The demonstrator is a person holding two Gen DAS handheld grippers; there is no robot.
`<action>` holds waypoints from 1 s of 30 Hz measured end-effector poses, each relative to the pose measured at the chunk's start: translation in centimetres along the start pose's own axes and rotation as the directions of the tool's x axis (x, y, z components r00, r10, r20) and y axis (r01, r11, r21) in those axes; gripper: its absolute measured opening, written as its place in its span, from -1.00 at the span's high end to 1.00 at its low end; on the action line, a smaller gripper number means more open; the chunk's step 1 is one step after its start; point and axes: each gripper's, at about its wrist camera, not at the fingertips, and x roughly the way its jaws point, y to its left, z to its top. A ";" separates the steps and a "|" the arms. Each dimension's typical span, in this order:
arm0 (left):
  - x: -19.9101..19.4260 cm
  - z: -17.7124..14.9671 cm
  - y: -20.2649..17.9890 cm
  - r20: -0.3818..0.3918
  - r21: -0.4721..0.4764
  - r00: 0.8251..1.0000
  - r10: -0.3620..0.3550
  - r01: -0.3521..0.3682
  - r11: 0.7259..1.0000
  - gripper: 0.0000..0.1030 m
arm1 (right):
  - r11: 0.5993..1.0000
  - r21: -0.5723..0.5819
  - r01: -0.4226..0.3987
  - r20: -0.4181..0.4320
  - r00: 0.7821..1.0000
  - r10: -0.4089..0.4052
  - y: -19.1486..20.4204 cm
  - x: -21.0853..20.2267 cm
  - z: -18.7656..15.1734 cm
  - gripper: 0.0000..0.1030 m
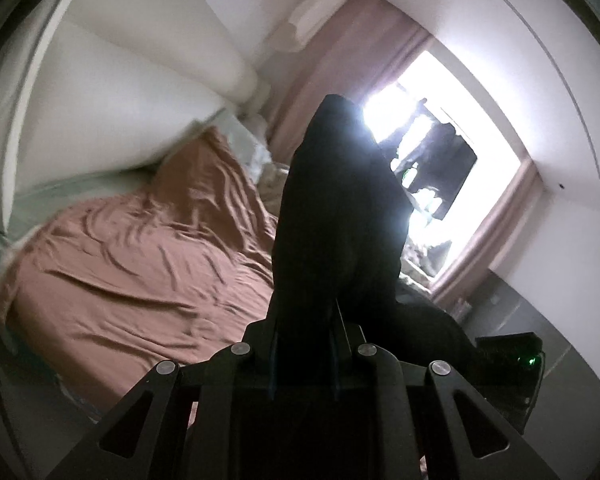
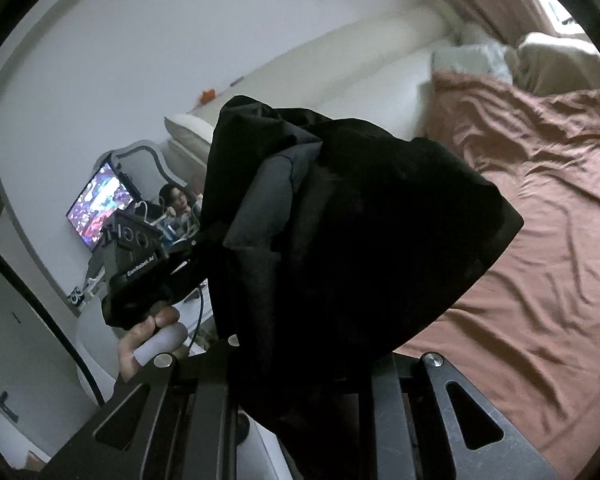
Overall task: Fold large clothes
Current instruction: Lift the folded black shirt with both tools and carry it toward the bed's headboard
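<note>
A black garment (image 2: 352, 216) fills mid-frame, pinched by both the left gripper (image 1: 306, 320) and right gripper (image 2: 300, 364); rust bedsheet (image 1: 140, 256) lower left.

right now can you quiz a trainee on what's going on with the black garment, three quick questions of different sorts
1. True or false: the black garment lies spread flat on the bed.
2. Multiple choice: what colour is the sheet on the bed? A) white B) rust brown C) blue
3. Short answer: which grippers are shut on the garment?

Key
1. False: it hangs bunched in the air, above the sheet.
2. B
3. Both: the left gripper and the right gripper each pinch its cloth.
</note>
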 end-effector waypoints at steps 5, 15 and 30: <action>0.6 3.4 5.0 0.008 -0.002 0.998 0.061 -0.061 0.998 0.64 | 0.999 0.002 -0.036 -0.042 0.998 0.036 -1.2 5.8 2.3 0.72; 0.9 9.6 12.0 0.023 0.000 0.980 0.199 -0.199 0.980 0.64 | 0.990 0.066 -0.123 -0.090 0.988 0.128 -3.1 16.7 5.4 0.72; 11.6 13.2 19.1 -0.056 0.027 0.929 0.365 -0.364 0.931 0.64 | 0.983 0.143 -0.115 -0.119 0.984 0.133 -10.2 26.8 7.7 0.72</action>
